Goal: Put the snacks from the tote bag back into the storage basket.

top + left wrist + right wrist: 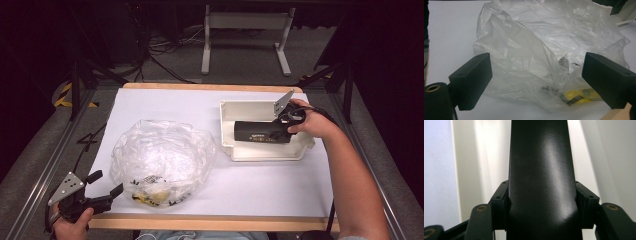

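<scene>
A long black box (261,131) lies inside a white tray (264,154) at the right of the table. My right gripper (282,131) is shut on the box's right end; in the right gripper view the black box (541,177) runs up between both jaws, which press its sides. A crumpled clear plastic bag (161,160) sits left of centre, with yellow and black items (152,196) at its near edge. My left gripper (107,184) stands open just left of the bag, near the table's front edge. The bag (544,55) lies ahead of its jaws, untouched.
White paper (260,187) covers the wooden table. The front edge (210,222) runs close under the left gripper. Black frame rails flank both sides. A white table leg frame (245,30) and cables stand on the floor beyond.
</scene>
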{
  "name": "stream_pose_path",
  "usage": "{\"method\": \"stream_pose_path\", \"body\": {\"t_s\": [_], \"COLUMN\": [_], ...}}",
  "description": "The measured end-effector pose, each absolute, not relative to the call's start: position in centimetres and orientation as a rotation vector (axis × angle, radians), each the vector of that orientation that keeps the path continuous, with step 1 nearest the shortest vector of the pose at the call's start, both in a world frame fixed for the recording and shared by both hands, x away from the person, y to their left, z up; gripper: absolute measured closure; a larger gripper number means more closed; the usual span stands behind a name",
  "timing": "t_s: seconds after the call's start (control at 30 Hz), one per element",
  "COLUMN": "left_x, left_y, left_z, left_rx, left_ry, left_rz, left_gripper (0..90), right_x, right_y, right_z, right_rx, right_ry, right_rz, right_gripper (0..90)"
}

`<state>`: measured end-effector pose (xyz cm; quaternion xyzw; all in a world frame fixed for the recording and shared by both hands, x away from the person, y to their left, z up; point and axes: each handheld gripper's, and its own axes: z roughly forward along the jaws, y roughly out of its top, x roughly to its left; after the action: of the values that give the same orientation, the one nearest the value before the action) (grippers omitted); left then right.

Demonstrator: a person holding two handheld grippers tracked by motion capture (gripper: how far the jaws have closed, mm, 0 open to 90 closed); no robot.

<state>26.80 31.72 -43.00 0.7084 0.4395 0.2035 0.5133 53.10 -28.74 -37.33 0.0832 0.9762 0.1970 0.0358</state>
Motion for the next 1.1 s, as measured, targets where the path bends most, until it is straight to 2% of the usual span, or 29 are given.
{"method": "stream_pose_path", "body": {"t_s": [0.3,0.5,0.83,1.1], "left_x": [26.8,26.8,26.8,26.8], "left_y": [31.7,31.7,31.7,31.6], "left_z": [-43.0,-43.0,-43.0,-43.0], "left_rx": [1.699,1.704,1.704,1.704], "left_ry": [1.060,1.057,1.057,1.056], "left_rz": [0.490,0.489,0.490,0.488], "left_gripper": [10.3,10.3,10.3,10.3], "right_x": [53.4,53.7,53.8,53.6], "right_y": [-28.9,-29.1,-29.8,-29.6], "right_z": [-38.0,-38.0,-37.8,-37.8], "right_rx": [0.282,0.282,0.323,0.234], "right_ry": [3.007,2.981,2.941,2.939], "right_rz": [0.547,0.517,0.490,0.492], "right_gripper": [41.1,35.9,34.6,41.5]}}
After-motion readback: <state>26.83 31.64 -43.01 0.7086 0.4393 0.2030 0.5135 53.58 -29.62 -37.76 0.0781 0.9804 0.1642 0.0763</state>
